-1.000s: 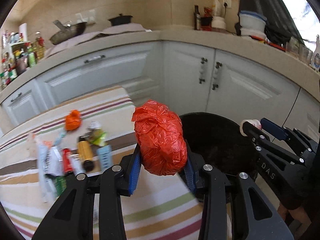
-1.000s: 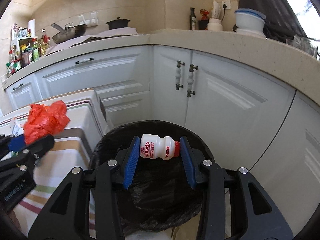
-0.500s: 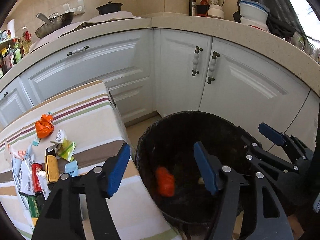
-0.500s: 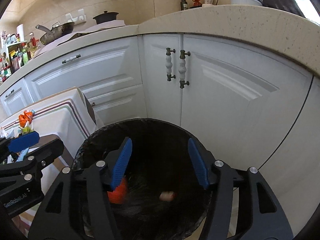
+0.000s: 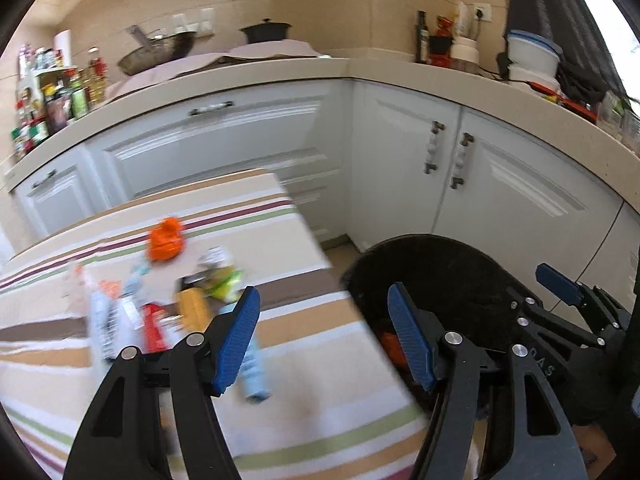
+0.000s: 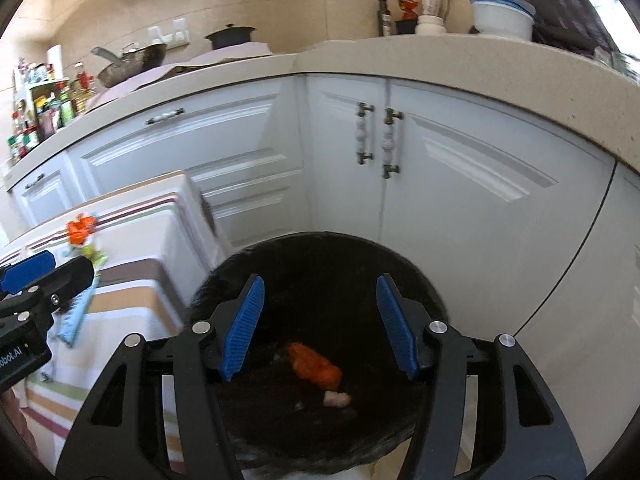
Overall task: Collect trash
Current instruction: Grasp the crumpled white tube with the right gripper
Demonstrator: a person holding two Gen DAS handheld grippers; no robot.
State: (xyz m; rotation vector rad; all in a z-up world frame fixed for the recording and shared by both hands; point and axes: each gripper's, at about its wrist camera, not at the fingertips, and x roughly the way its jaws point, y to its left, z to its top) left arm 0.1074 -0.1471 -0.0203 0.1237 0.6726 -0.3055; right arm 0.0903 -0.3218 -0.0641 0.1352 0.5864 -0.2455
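At nine o'clock of the black trash bin (image 5: 460, 280), the striped table (image 5: 120, 380) holds more litter: an orange wad (image 5: 166, 239) among blurred wrappers. The left gripper (image 5: 324, 340), wide open and empty, has swung back from the bin toward it. The right gripper (image 6: 320, 324) hangs open and empty over the bin, where the red bag (image 6: 316, 365) and small bottle (image 6: 337, 399) dropped a moment ago now lie; more remains to collect.
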